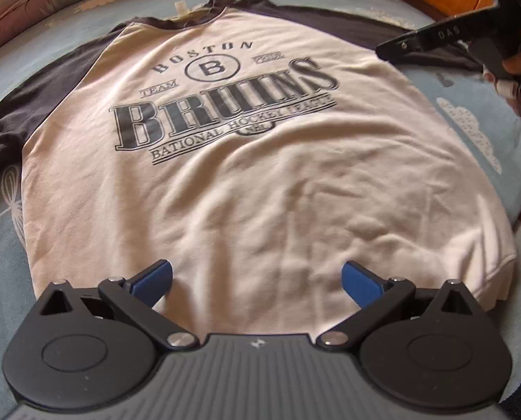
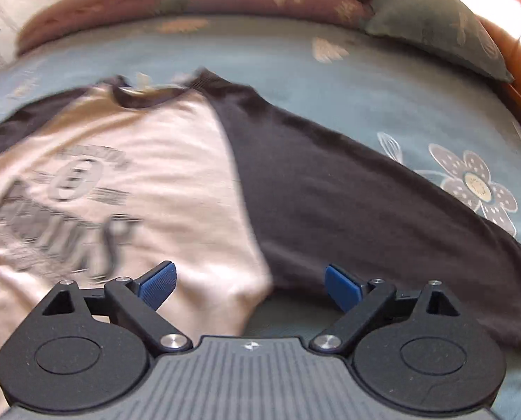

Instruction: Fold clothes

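Left gripper (image 1: 257, 281): fingers (image 1: 153, 280) spread wide, nothing between them, hovering over the lower hem area of the shirt (image 1: 225, 161). Right gripper (image 2: 250, 283): fingers (image 2: 157, 285) also apart and empty, above the spot where the cream body meets the dark right sleeve (image 2: 348, 203), near the underarm. From the left wrist view the right gripper shows top right, dark body over the sleeve, held by a hand (image 1: 516, 80); can't tell the finger state from that angle. Shirt lies flat, front up, on the bed (image 1: 488, 129): cream body with dark "Boston Bruins" print, dark raglan sleeves spread out to both sides, collar (image 1: 194, 10) at the far end. Bedsheet is blue with white flower pattern. Right wrist view is motion-blurred; a grey-green pillow (image 2: 435, 31) sits at the far right of the bed, beside an orange wooden frame (image 2: 519, 52).
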`<state>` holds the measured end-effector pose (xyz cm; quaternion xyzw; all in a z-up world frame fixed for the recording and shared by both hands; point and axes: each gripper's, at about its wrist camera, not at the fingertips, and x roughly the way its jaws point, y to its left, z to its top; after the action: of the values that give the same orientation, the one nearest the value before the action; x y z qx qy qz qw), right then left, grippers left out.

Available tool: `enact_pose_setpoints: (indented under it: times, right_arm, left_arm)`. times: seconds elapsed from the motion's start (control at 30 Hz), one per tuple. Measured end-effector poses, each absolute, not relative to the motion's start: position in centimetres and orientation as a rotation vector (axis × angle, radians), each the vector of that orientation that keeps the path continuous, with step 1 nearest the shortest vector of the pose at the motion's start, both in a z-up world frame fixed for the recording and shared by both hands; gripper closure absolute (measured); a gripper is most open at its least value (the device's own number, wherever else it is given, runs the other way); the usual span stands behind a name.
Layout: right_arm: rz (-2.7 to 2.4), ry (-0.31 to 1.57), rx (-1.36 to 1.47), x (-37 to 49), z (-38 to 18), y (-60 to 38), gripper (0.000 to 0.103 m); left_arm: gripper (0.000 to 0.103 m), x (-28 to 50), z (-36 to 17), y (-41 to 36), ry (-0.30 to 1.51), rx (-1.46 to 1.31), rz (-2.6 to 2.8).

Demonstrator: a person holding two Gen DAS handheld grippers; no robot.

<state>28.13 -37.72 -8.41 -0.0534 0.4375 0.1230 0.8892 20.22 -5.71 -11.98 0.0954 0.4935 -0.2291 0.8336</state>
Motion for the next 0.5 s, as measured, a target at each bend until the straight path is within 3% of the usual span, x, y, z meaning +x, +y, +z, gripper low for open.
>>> enact_pose_setpoints:
  times: [0.1,0.23,0.5]
  right_arm:
    - [0.320,0.836,-0.157,24.1,-7.4,-34.0,0.003]
    - [0.346,0.892,-0.153,20.8,-10.4,-30.3,0.003]
    - [0.225,0.919,-0.123,12.9,-13.0,-31.6,0.000]
  left_arm:
    - [0.001,18.7,-12.2,-6.5,1.042,0.233,-0.489]
    - [0.001,16.8,-12.8,-6.3,1.053,0.261,-0.468]
    - [0.001,14.2,-10.5,-4.1,1.003,0.215,-0.452]
